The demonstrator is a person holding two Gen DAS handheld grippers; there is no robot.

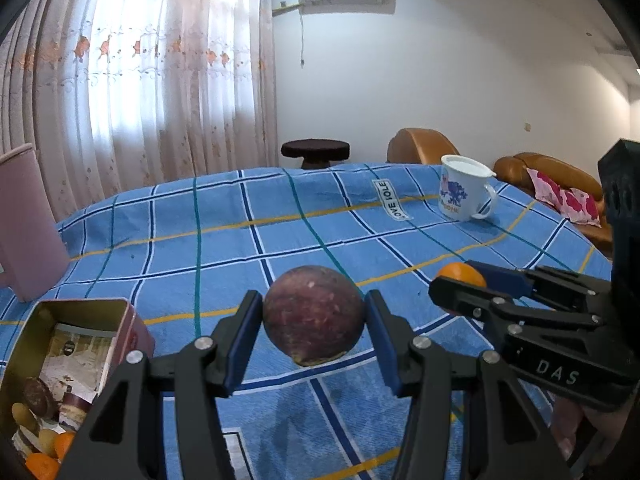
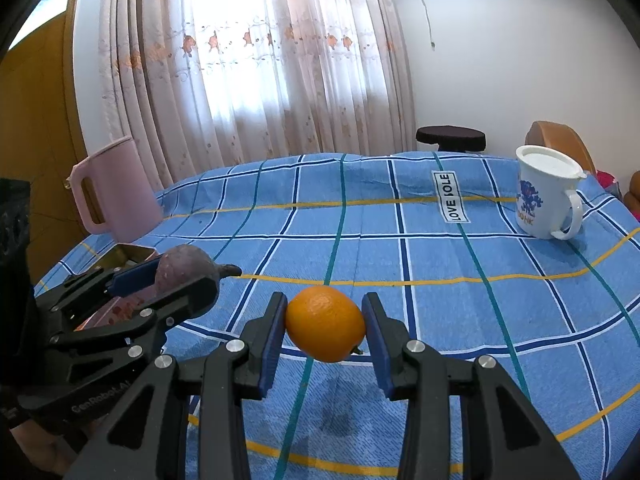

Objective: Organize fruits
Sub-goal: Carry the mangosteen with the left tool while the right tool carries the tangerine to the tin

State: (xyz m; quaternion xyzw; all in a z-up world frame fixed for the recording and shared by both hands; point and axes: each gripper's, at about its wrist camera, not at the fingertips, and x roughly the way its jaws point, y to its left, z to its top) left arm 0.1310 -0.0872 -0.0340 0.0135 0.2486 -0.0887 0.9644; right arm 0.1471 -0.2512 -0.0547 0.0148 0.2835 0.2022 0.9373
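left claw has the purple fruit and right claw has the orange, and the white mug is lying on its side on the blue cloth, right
One thing is off: the white mug stands upright on the blue cloth, as the right wrist view shows. The rest holds: the left claw grips the purple fruit and the right claw the orange.

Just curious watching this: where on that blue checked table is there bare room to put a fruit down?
The wide middle of the tablecloth, between the pink jug and white mug, lies bare. It is crowded near the open tin, already holding fruit.
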